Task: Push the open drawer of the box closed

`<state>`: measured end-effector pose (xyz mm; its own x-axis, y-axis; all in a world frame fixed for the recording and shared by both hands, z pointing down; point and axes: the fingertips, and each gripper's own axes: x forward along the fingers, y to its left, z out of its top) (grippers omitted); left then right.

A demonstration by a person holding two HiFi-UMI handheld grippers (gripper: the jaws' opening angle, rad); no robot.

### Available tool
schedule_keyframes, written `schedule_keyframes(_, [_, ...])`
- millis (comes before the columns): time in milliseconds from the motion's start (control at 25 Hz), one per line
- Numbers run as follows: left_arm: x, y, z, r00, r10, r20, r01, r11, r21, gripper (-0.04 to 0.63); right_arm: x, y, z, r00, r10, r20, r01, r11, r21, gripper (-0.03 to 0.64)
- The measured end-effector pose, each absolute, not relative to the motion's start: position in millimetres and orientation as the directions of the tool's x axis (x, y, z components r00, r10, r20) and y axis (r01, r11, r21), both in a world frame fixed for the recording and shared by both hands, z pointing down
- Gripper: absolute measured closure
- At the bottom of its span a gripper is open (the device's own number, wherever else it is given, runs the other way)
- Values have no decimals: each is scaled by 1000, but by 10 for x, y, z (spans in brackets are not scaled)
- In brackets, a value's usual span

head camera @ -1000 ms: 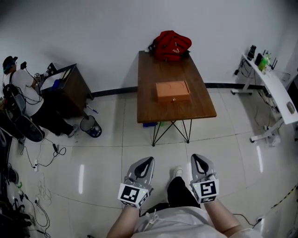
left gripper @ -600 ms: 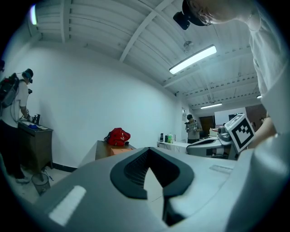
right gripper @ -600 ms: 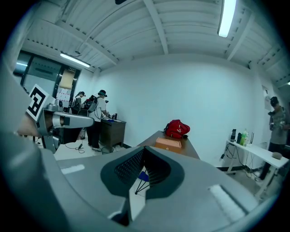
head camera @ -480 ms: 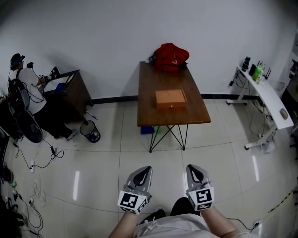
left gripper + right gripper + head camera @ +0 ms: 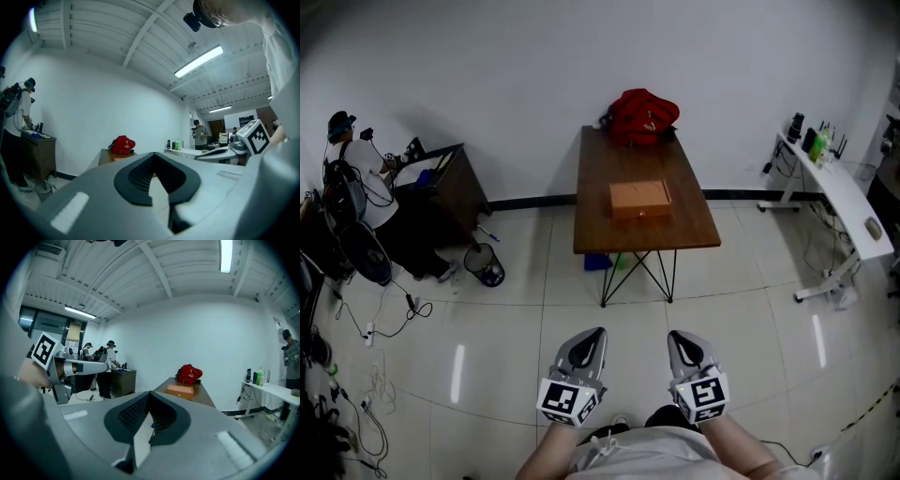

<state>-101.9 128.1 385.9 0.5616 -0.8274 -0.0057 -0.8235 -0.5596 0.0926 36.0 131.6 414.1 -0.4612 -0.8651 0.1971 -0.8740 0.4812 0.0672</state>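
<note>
An orange-brown box point(image 5: 640, 198) with a small knob on its front face rests on a brown wooden table point(image 5: 600, 216) several steps ahead across a tiled floor. In the right gripper view the box point(image 5: 180, 390) is small and distant, so how far its drawer stands out is too small to tell. My left gripper point(image 5: 596, 334) and right gripper point(image 5: 675, 336) are held side by side close to my body, far from the table. Both have their jaws together with nothing between them. The left gripper view looks over its own closed tips point(image 5: 153, 155) toward the table.
A red backpack point(image 5: 642, 114) lies at the table's far end by the wall. On the left are a dark cabinet desk point(image 5: 441, 183), a person point(image 5: 352, 169), a bin point(image 5: 484, 265) and floor cables. A white desk point(image 5: 839, 202) runs along the right.
The table and box have drawn slightly farther away in the head view, and both grippers sit a little lower and closer together. Their jaws have stayed together.
</note>
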Motion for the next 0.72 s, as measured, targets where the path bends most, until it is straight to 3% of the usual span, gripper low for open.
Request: schedule_keyframes(720, [-786,1237,3853,560,-828,11,-824,-556,110,589,516,1211,4124,-477,-854,206,-875,484,-18,614])
